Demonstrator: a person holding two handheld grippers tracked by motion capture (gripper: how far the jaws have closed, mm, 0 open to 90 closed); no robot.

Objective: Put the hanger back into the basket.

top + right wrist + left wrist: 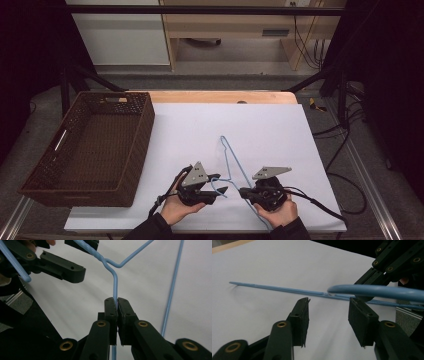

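Hanger [231, 162], pinched at lower centre by the clenched right claw [116, 302], may twist free if the still-released left claw [328, 308] misses its hook.

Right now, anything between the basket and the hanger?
No. High view shows only bare white table cover between the basket and the blue hanger.

Left claw [223, 183] part-open, right claw [243, 192] clamped tight, both low and side by side.
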